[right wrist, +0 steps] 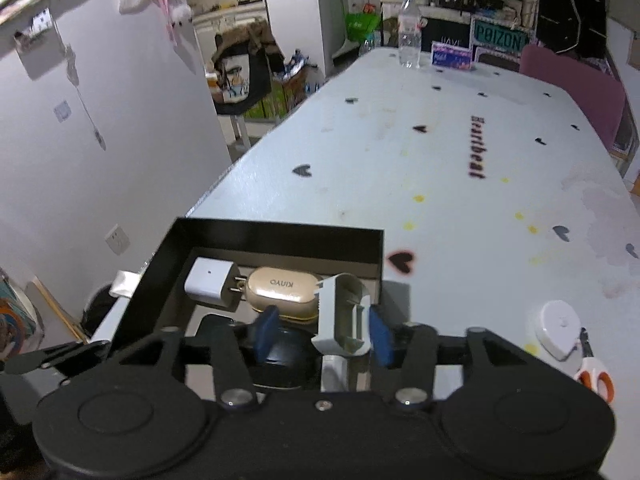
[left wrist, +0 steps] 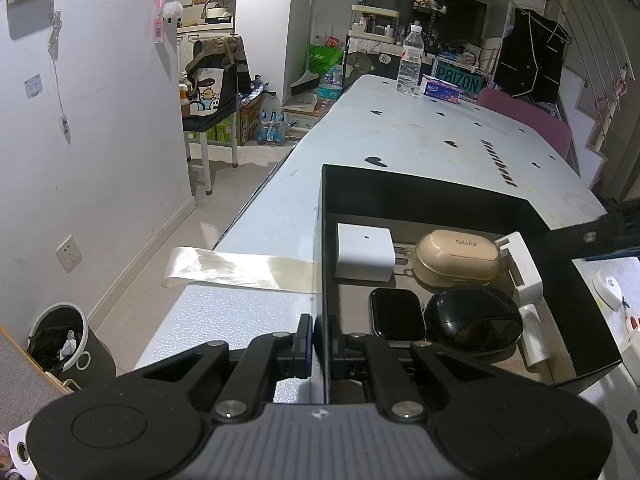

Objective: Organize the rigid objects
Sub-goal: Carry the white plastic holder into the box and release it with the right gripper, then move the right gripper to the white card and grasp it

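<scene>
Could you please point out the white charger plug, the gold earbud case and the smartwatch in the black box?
white charger plug (left wrist: 364, 251): left wrist view, on its top face.
gold earbud case (left wrist: 458, 248): left wrist view, on its lid.
smartwatch (left wrist: 396, 312): left wrist view, on its dark screen.

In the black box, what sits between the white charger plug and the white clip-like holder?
The tan earbud case marked "kinyo" lies between the white charger plug and the white holder, against the plug's prongs. Both wrist views show it, inside the black box.
</scene>
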The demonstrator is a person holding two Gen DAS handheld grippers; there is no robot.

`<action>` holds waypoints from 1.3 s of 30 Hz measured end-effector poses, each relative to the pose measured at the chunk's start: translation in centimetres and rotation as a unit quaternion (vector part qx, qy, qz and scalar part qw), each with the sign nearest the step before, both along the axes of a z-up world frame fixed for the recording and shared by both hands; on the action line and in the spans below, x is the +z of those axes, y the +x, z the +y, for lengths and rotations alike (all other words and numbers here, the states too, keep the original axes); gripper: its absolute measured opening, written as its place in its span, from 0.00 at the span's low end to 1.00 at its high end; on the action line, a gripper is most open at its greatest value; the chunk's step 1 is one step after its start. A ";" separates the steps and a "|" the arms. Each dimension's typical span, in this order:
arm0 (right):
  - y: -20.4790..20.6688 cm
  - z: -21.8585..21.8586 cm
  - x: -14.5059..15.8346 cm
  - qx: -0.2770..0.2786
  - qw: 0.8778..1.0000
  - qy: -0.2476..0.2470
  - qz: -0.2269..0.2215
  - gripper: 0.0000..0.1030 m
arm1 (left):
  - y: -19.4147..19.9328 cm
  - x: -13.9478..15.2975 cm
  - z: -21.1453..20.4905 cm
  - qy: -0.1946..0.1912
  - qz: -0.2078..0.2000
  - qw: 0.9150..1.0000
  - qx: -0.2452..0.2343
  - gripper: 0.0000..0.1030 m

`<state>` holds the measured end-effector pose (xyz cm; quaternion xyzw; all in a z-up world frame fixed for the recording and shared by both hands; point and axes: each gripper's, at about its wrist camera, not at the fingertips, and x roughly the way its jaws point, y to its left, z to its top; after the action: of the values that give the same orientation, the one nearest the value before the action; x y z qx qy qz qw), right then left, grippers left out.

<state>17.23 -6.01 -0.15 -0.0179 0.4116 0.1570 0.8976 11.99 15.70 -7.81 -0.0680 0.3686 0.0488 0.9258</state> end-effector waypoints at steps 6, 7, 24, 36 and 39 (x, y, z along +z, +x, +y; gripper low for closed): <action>-2.3 -1.4 1.0 0.001 0.999 -0.012 -0.049 0.86 | 0.0 0.0 0.0 0.000 0.000 1.000 0.000 0.06; -2.6 -1.7 1.1 0.000 0.999 -0.009 -0.053 0.91 | 0.0 0.0 0.0 0.000 0.000 1.000 0.000 0.06; -5.1 -10.0 0.2 -0.106 0.990 -0.020 -0.093 1.00 | 0.0 0.0 0.0 0.001 0.000 1.000 0.000 0.06; -4.7 -17.5 -4.1 -0.234 0.970 -0.020 -0.055 0.96 | 0.0 0.0 -0.2 0.013 0.004 1.000 0.012 0.04; -4.4 -17.9 -5.2 -0.224 0.974 -0.018 -0.036 0.86 | -0.1 0.1 -0.5 0.020 0.004 1.000 0.018 0.03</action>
<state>12.80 -23.87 -5.37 0.0530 0.3748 -0.0558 0.9239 11.93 15.17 -7.70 -0.0563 0.3701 0.0729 0.9244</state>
